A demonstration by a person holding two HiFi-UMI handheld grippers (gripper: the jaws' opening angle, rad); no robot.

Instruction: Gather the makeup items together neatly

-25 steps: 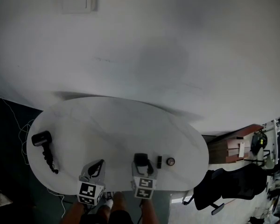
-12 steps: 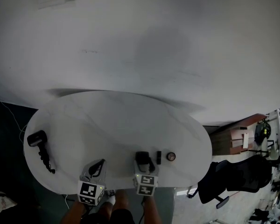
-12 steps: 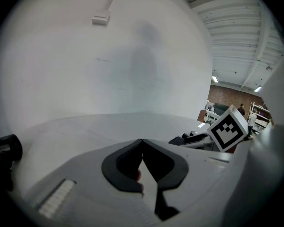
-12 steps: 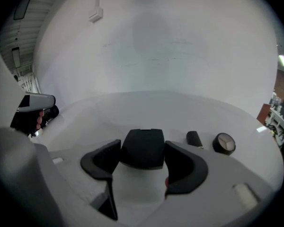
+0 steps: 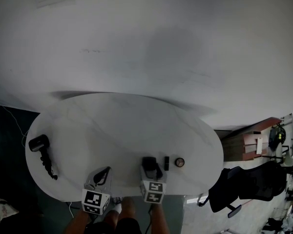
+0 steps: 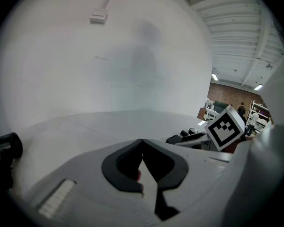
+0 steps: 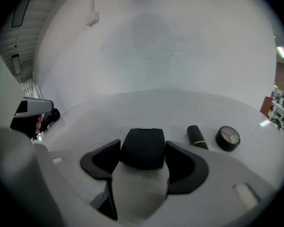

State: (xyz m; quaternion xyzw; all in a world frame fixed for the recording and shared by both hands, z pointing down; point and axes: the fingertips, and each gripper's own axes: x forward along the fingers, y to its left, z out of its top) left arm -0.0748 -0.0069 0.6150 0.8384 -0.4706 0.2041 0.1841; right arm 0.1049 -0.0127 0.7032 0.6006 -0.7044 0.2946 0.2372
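Clamped between right gripper pads: black case, pads against both sides, by near edge of white oval table; resting or lifted, cannot tell. Just right of case: short black tube lying flat. Next to that, slightly apart: round black compact. Left gripper pinched fully closed, tips touching, nothing in it, left of right gripper at near edge. Far left on table, well apart from makeup: black hair dryer, cord trailing toward front edge. Behind table: plain white wall.
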